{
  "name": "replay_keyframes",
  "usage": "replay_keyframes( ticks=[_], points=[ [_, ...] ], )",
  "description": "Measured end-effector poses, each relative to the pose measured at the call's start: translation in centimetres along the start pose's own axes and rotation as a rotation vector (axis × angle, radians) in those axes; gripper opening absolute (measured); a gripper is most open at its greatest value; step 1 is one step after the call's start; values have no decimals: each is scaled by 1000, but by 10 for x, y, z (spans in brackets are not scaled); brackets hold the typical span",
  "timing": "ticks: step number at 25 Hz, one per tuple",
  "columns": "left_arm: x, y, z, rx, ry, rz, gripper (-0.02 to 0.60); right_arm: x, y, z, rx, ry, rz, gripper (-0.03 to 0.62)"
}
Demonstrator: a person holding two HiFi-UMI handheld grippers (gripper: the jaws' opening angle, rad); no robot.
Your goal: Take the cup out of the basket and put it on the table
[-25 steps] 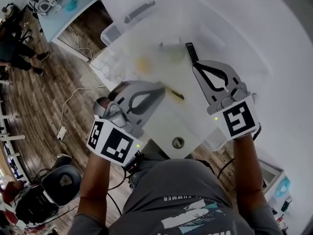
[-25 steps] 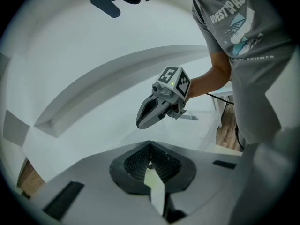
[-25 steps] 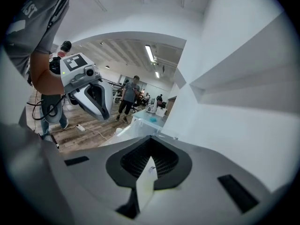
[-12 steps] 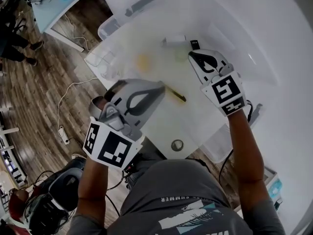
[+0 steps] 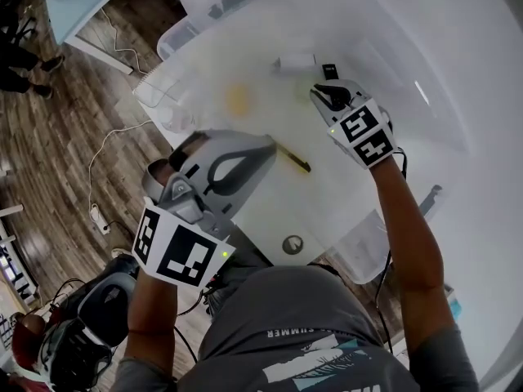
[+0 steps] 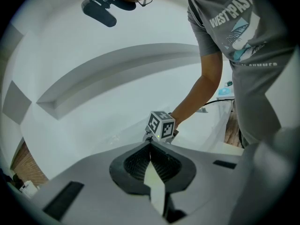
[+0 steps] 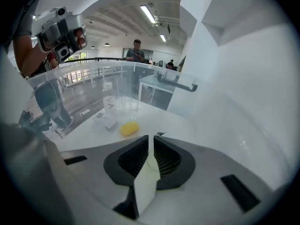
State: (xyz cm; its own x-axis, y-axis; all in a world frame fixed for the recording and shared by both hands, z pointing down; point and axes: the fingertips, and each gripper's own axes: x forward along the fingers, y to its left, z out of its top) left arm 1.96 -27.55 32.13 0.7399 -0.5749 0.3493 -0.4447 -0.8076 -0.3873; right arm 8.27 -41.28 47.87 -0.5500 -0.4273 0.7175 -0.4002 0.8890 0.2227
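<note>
**Operator:** Status of the right gripper (image 5: 327, 95) (image 7: 151, 142)?

**Technician:** The jaws are opening. In the right gripper view they stand a narrow gap apart at the tips. A pale rounded rim, read as the cup (image 7: 152, 161), shows in that gap. The jaws do not press on it, so the cup is not grasped.

**Operator:** Location of the cup?

**Technician:** It is on the far right part of the white table (image 5: 327, 190), directly at the right gripper's tips. The wall of the clear basket (image 7: 117, 64) stands farther off. A yellow item (image 7: 129, 128) lies to the left, between the gripper and that wall. Whether the cup stands inside the basket cannot be determined.

**Operator:** Status of the left gripper (image 5: 265, 144) (image 6: 150, 146)?

**Technician:** It is clenched on nothing. The left gripper view shows the jaws meeting at the tips with nothing between them. The gripper hovers over the near left part of the table, well apart from the cup.
</note>
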Motion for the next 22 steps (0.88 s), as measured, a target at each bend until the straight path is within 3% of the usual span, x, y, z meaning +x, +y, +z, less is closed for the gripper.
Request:
replay_keyframes(
  ticks=[10, 22],
  points=[
    [8, 6, -10, -26, -7, -5, 11, 51, 5, -44, -12, 159, 98, 107],
    [8, 14, -17, -57, -25, -2, 11, 90, 12, -74, -139, 315, 141, 110]
  ],
)
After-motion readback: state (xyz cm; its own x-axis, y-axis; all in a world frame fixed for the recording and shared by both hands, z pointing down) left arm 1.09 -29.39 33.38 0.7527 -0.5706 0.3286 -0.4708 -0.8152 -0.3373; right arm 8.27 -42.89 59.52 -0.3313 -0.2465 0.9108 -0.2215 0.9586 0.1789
